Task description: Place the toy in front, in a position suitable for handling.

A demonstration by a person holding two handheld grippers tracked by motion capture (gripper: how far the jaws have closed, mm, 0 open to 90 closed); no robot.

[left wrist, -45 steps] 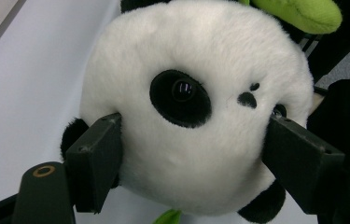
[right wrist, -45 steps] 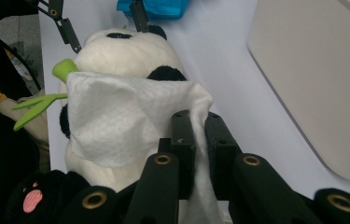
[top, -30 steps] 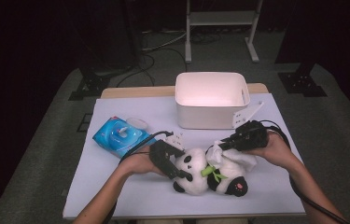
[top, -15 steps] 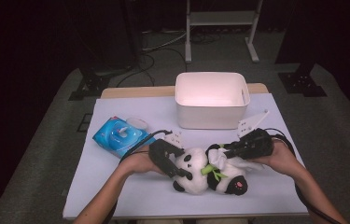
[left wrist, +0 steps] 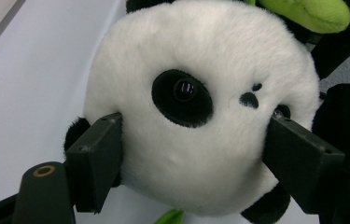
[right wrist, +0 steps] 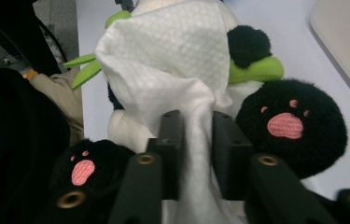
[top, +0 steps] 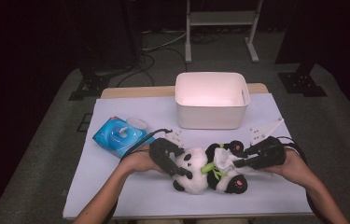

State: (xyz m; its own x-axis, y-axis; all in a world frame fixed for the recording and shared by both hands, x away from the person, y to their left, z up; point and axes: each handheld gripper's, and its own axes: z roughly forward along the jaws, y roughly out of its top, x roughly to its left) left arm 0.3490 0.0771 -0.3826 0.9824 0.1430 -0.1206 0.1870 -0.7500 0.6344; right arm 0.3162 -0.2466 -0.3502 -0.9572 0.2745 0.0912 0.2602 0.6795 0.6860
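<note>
While the panda lies on the sheet, findings are as follows:

Plush panda: lies on the white table cover, on the near side of the white bin and apart from it; head towards the left gripper, feet towards the right gripper.
Panda head: white, with one black eye patch and a small nose seen in the left gripper view; green trim sits at its neck.
Panda feet: black with pink pads, one on each side of the right gripper's jaws in the right gripper view.
White wipe: draped over the panda's belly, one gathered end running down between the right gripper's jaws.
Left gripper: at the panda's head; jaws set wide and pressed into the plush on both sides, gripping the head.
Right gripper: at the panda's lower body; jaws have just been opening, the wipe stands between them, and a gap shows beside the cloth on at least one side, so I rate them open, not clamped.
Hands: one behind each gripper, on either side of the panda.
Blue wipe packet: on the cover, beyond the left gripper from the panda, well apart from it.
White bin: behind the panda, open top.
</note>
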